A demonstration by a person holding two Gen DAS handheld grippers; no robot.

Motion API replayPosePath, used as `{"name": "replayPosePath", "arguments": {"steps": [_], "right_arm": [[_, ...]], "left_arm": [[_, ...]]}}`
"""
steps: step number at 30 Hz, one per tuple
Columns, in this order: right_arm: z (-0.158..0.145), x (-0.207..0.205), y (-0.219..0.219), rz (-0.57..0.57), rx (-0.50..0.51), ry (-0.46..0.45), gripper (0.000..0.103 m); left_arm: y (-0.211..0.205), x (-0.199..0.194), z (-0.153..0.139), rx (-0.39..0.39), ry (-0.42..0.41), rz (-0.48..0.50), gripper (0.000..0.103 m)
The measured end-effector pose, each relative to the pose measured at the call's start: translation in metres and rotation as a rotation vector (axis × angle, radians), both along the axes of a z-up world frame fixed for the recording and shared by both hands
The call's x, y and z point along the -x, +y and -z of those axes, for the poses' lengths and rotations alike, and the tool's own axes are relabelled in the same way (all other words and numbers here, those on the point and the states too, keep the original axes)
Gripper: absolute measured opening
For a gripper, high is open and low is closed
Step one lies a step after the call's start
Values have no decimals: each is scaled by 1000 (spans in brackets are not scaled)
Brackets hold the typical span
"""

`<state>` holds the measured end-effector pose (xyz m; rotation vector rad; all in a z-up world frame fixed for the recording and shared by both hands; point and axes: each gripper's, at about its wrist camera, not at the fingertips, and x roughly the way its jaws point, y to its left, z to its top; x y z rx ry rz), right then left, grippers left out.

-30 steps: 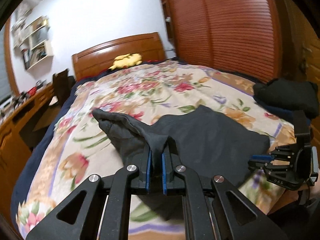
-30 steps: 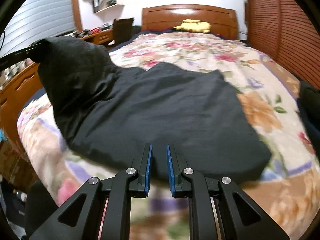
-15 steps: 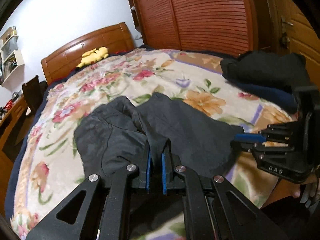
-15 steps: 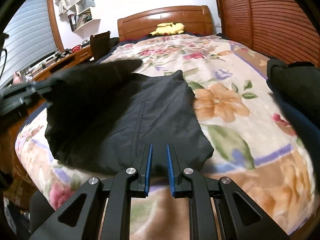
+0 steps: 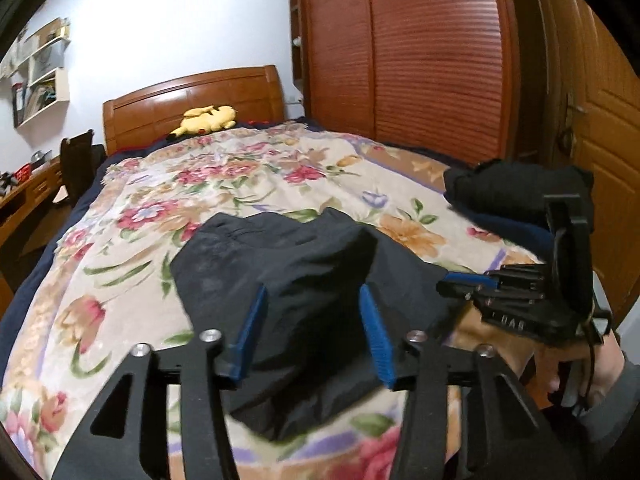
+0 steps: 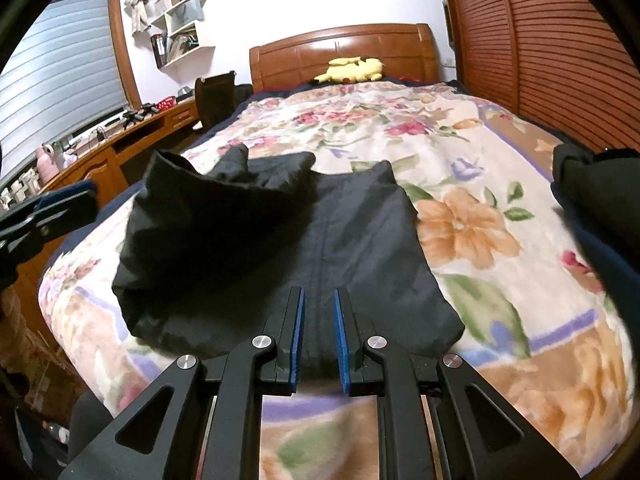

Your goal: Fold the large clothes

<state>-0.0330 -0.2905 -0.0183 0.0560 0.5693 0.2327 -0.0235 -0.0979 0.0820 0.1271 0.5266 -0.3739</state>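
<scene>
Two grippers hang over the bed's (image 6: 472, 128) foot edge, where we see the dark garment (image 6: 304, 248) lying folded on the floral blanket. Our left gripper (image 5: 314, 334) is spread wide with nothing between its jaws; our right gripper (image 6: 319, 334) stands narrowly parted, gripping nothing, just above the garment's near hem.

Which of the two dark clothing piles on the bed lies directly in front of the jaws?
The black garment spread near the bed's foot edge, just ahead of both grippers. The other pile sits apart at the bed's right edge, already folded and stacked.
</scene>
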Motion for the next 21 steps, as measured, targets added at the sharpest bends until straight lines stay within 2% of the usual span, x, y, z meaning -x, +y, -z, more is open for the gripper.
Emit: {"name": "replayPosePath", "arguments": {"steps": [2,7,14,17,19,21], "right_arm": [[-1,2,2,-1,0,-13,15],[-5,3,8,-5,16,-41,15],[-10,2,25,5,25,-76,17],[-12,1,33,12,44,-107,27],[-13,1,36,30,54,-128,42],[-11,3,38,48,56,-155,49]], "left_arm": [[16,7,4,17,-9,-18,81],[51,15,25,12,-6,-82,81],[97,12,56,55,47,-174,81],[110,13,65,48,56,-202,81],[116,15,70,42,58,-216,81],[124,18,72,45,57,-222,81]]}}
